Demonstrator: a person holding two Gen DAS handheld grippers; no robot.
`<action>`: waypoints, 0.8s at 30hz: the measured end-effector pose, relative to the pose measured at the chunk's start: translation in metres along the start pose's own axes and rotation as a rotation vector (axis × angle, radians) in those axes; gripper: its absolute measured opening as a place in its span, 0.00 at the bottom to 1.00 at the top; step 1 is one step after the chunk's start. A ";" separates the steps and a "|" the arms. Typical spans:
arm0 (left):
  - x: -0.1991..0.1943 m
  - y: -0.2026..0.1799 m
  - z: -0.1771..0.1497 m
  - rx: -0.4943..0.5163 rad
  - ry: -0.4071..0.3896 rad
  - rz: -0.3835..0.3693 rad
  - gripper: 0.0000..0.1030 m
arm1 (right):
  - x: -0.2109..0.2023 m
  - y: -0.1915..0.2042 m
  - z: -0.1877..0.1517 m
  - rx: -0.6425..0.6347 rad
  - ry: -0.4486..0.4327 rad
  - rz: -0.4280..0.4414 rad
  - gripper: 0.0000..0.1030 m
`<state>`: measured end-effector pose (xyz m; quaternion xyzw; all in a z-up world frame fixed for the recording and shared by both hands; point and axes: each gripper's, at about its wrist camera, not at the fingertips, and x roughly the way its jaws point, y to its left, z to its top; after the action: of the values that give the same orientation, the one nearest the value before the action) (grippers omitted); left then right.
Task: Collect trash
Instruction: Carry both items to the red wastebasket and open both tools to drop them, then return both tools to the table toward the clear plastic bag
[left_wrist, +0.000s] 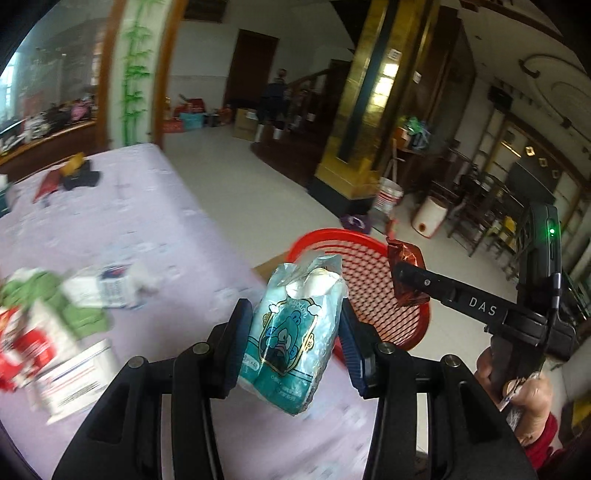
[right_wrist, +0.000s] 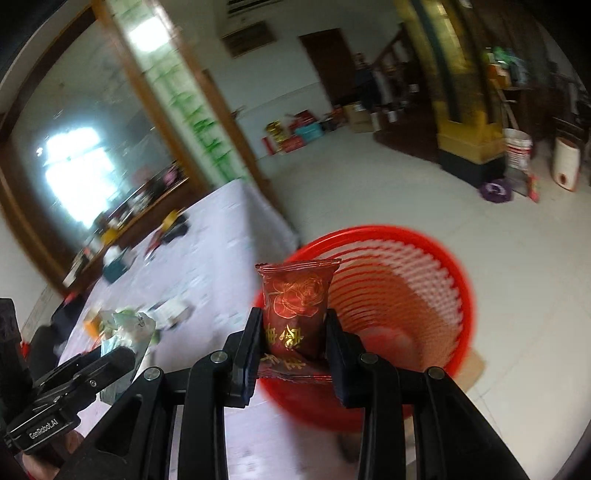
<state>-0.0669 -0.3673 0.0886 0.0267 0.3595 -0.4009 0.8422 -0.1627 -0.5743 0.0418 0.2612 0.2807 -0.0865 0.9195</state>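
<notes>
My left gripper (left_wrist: 293, 343) is shut on a teal tissue pack (left_wrist: 291, 332) with a cartoon print, held above the table edge beside the red mesh basket (left_wrist: 373, 258). My right gripper (right_wrist: 293, 343) is shut on a dark red snack wrapper (right_wrist: 295, 310) with gold print, held over the near rim of the basket (right_wrist: 436, 258). In the left wrist view the right gripper (left_wrist: 406, 280) shows at the right with the wrapper (left_wrist: 404, 254) over the basket. In the right wrist view the left gripper (right_wrist: 110, 362) shows at the lower left with the pack (right_wrist: 129, 328).
A table with a lilac cloth (left_wrist: 147, 206) holds more litter: white boxes (left_wrist: 77, 380), a green wrapper (left_wrist: 74, 306), red packets (left_wrist: 18, 350), dark items (left_wrist: 79, 177) at its far end. The basket stands on the pale floor (right_wrist: 406, 192) off the table's right edge.
</notes>
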 end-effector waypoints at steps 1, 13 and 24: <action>0.011 -0.006 0.004 -0.001 0.007 -0.019 0.44 | -0.002 -0.009 0.004 0.015 -0.006 -0.009 0.34; 0.094 -0.031 0.019 -0.041 0.080 -0.075 0.59 | 0.013 -0.052 0.024 0.086 0.010 -0.063 0.44; 0.029 -0.014 0.003 -0.021 -0.021 0.031 0.69 | -0.002 -0.044 0.019 0.084 -0.028 -0.034 0.58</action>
<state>-0.0623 -0.3963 0.0765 0.0192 0.3546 -0.3840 0.8523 -0.1689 -0.6212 0.0375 0.2933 0.2686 -0.1174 0.9100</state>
